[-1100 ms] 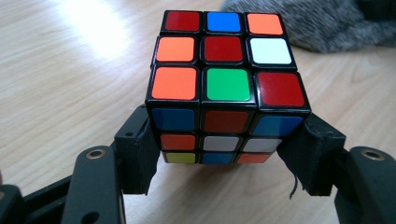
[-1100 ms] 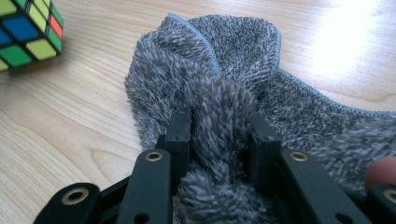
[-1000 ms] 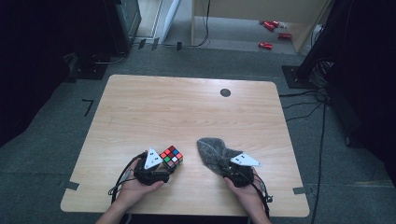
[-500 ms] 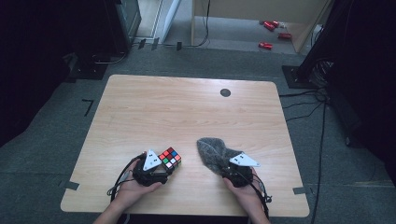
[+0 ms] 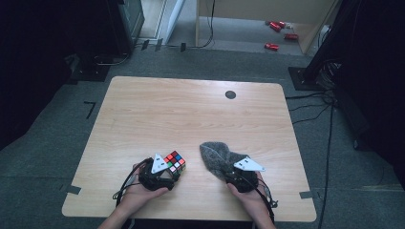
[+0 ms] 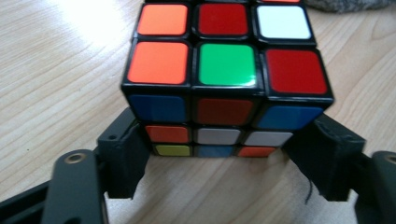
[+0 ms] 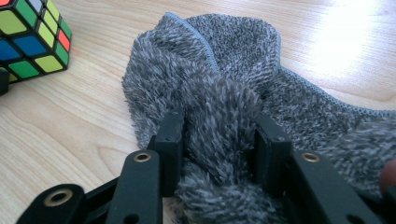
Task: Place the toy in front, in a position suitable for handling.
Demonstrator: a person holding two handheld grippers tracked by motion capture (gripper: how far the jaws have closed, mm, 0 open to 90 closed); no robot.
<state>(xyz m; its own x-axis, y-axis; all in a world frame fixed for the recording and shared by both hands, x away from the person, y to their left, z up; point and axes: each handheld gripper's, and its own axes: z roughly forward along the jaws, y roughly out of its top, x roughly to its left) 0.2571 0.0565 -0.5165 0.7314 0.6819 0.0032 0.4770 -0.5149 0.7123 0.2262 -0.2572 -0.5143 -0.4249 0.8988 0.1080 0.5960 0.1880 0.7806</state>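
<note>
Resting on the near edge of the wooden table (image 5: pixel 191 114), both grippers sit side by side, each held in one of the person's hands.

Left gripper (image 6: pixel 219 154): jaws have just been opening. The puzzle cube (image 6: pixel 224 74) stands between them on the tabletop. In the left gripper view the left jaw lies at the cube's lower corner and the right jaw stands just clear of the opposite side, a sliver of table showing between; the pads no longer press on it. Cube sits flat, upright, top face showing orange, red, white and green stickers. In the high view the cube (image 5: pixel 174 163) lies at the near left of the table, right at the tip of the left gripper (image 5: pixel 165 174).

Right gripper (image 7: pixel 219 144): jaws have just been opening as well, yet a bunched fold of the grey fuzzy cloth (image 7: pixel 224 93) fills the gap and both pads bear against the pile, so the fold is pinched. The rest of the cloth spreads forward on the table, hemmed edge visible. In the high view the cloth (image 5: pixel 215 157) lies just right of the cube, apart from it, with the right gripper (image 5: pixel 234 174) at its near end.
</note>
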